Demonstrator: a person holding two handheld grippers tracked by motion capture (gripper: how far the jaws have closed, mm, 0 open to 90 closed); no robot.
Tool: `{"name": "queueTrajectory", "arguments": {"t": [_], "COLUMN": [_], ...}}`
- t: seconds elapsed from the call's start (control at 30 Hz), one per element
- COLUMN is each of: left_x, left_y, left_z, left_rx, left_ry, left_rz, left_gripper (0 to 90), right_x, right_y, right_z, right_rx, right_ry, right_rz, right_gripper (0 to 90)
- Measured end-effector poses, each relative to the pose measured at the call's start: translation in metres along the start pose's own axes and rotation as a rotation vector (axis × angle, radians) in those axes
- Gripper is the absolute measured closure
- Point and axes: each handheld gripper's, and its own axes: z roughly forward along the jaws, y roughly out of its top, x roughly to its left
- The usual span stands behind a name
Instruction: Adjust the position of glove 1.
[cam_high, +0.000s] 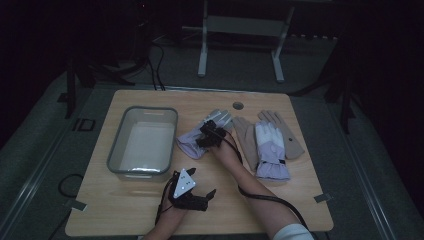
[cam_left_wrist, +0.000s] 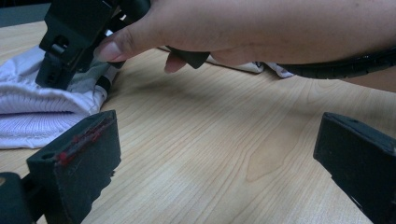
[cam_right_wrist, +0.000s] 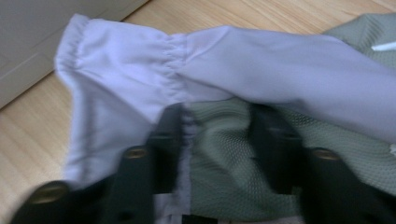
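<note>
A lilac glove (cam_high: 192, 142) with a grey-green mesh side lies on the wooden table (cam_high: 125, 205), just right of the grey bin. My right gripper (cam_high: 210, 135) points down onto it. In the right gripper view the jaws of my right gripper (cam_right_wrist: 217, 135) stand partly closed, pushed into the lilac glove (cam_right_wrist: 280, 70), with a strip of mesh fabric between them. My left gripper (cam_high: 202, 182) rests near the front edge, open, with bare wood between its jaws. In the left gripper view my left gripper (cam_left_wrist: 215, 135) faces the right gripper (cam_left_wrist: 70, 42) and the glove (cam_left_wrist: 37, 107).
A grey bin (cam_high: 142, 110) stands at the left of the table. Right of the held glove lie two tan gloves (cam_high: 245, 132) (cam_high: 287, 132) and another lilac-and-white glove (cam_high: 271, 150). A round hole (cam_high: 238, 105) is near the far edge. The right gripper's cable (cam_high: 270, 200) trails toward the front.
</note>
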Motion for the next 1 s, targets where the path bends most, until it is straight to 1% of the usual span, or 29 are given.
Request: {"name": "queueTrajectory", "arguments": {"t": [0.03,0.1,0.13,0.2,0.27,0.33,0.4,0.43,0.5,0.53,0.57,0.6,0.63,0.67,0.7,0.73,0.77,0.8,0.83,0.87,0.9,0.93,0.97,1.0], "left_x": [0.0,0.0,0.0,0.0,0.0,0.001,0.001,0.001,0.001,0.001,0.001,0.001,0.001,0.001,0.001,0.001,0.001,0.0,0.0,0.0,0.0,0.0,0.0,0.0], "left_y": [0.0,0.0,0.0,0.0,0.0,0.0,0.0,0.0,0.0,0.0,0.0,0.0,0.0,0.0,0.0,0.0,0.0,0.0,0.0,0.0,0.0,0.0,0.0,0.0], "left_z": [0.0,0.0,0.0,0.0,0.0,0.0,0.0,0.0,0.0,0.0,0.0,0.0,0.0,0.0,0.0,0.0,0.0,0.0,0.0,0.0,0.0,0.0,0.0,0.0], "left_rx": [0.0,-0.002,-0.003,-0.003,-0.002,-0.001,-0.001,0.0,0.0,0.001,0.001,-0.001,0.0,0.0,0.0,0.0,-0.001,-0.002,-0.001,0.0,0.0,-0.002,-0.002,-0.002], "left_ry": [0.001,0.002,0.002,0.003,0.002,0.002,0.003,0.003,0.004,0.005,0.005,0.007,0.008,0.008,0.009,0.009,0.01,0.011,0.011,0.013,0.013,0.014,0.015,0.015], "left_rz": [-0.001,-0.002,-0.003,-0.004,-0.007,-0.009,-0.009,-0.01,-0.011,-0.011,-0.011,-0.011,-0.011,-0.014,-0.014,-0.014,-0.013,-0.014,-0.012,-0.01,-0.01,-0.011,-0.01,-0.007], "left_gripper": [0.8,0.9,0.9,0.9,0.8,0.9,0.9,0.9,0.9,0.9,0.9,0.9,0.9,0.9,0.9,0.9,0.9,0.8,0.8,0.9,0.9,0.9,0.9,0.9], "right_x": [0.0,0.001,0.0,-0.003,-0.005,-0.006,-0.01,-0.012,-0.017,-0.019,-0.019,-0.023,-0.023,-0.024,-0.025,-0.025,-0.025,-0.028,-0.029,-0.029,-0.029,-0.029,-0.029,-0.028], "right_y": [0.001,0.003,0.003,0.004,0.006,0.006,0.005,0.005,0.004,0.003,0.003,0.001,0.001,-0.001,-0.004,-0.004,-0.006,-0.011,-0.013,-0.014,-0.017,-0.02,-0.02,-0.022], "right_z": [-0.001,-0.002,-0.003,-0.005,-0.01,-0.015,-0.021,-0.025,-0.035,-0.041,-0.041,-0.06,-0.06,-0.069,-0.081,-0.081,-0.087,-0.098,-0.102,-0.105,-0.11,-0.113,-0.113,-0.114], "right_rx": [0.009,0.023,0.023,0.024,0.027,0.038,0.048,0.052,0.038,0.024,0.024,-0.017,-0.017,-0.038,-0.057,-0.057,-0.083,-0.124,-0.138,-0.142,-0.158,-0.164,-0.164,-0.157], "right_ry": [0.005,-0.004,-0.006,0.001,0.004,-0.017,-0.009,-0.016,-0.009,-0.007,-0.007,0.012,0.012,0.025,0.006,0.006,0.024,0.08,0.091,0.103,0.126,0.144,0.144,0.152], "right_rz": [-0.015,-0.022,-0.017,-0.016,-0.028,-0.073,-0.097,-0.108,-0.112,-0.13,-0.13,-0.174,-0.174,-0.195,-0.256,-0.256,-0.281,-0.337,-0.354,-0.368,-0.393,-0.399,-0.399,-0.414], "right_gripper": [64.2,75.0,79.9,83.2,84.3,85.0,85.6,85.7,85.9,86.0,86.0,86.1,86.1,86.1,86.1,86.1,86.1,86.1,86.1,86.1,86.1,86.1,86.1,86.1]}}
